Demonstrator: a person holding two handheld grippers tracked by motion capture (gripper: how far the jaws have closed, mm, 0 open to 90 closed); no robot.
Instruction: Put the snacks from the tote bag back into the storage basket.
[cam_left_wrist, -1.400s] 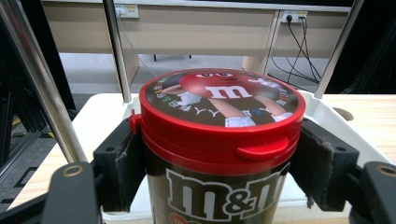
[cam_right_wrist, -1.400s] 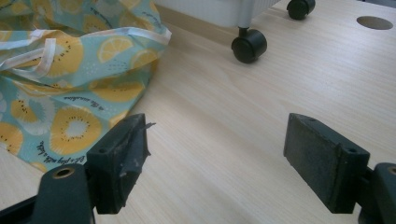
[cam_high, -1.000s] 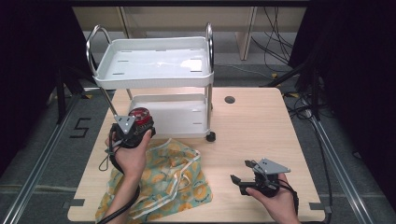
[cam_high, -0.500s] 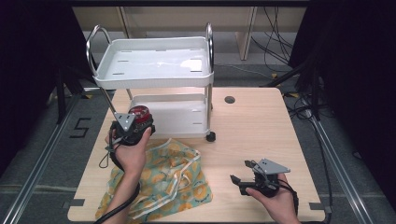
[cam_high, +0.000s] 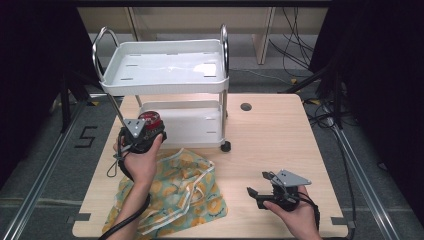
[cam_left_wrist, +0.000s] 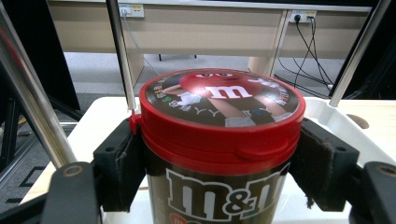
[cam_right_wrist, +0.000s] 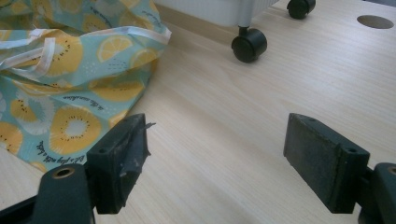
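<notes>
My left gripper (cam_high: 146, 131) is shut on an M&M's canister (cam_left_wrist: 219, 140) with a red lid (cam_high: 151, 120), holding it upright at the front left of the white cart's lower shelf (cam_high: 192, 125). In the left gripper view both black pads (cam_left_wrist: 119, 170) press the canister's sides just under the lid. The fruit-print bag (cam_high: 175, 187) lies flat on the table below my left hand. My right gripper (cam_high: 259, 184) rests low near the table's front right, open, with bare wood between its jaws (cam_right_wrist: 219, 158).
The small white two-tier cart (cam_high: 167, 70) stands at the table's back, with chrome handles (cam_high: 97, 47) and black castors (cam_right_wrist: 249, 45). A round cable hole (cam_high: 245, 106) sits right of the cart. The bag's edge (cam_right_wrist: 70, 84) lies left of my right gripper.
My left gripper has carried the canister slightly forward and up toward the cart's lower shelf. The right gripper has stayed where it was.
</notes>
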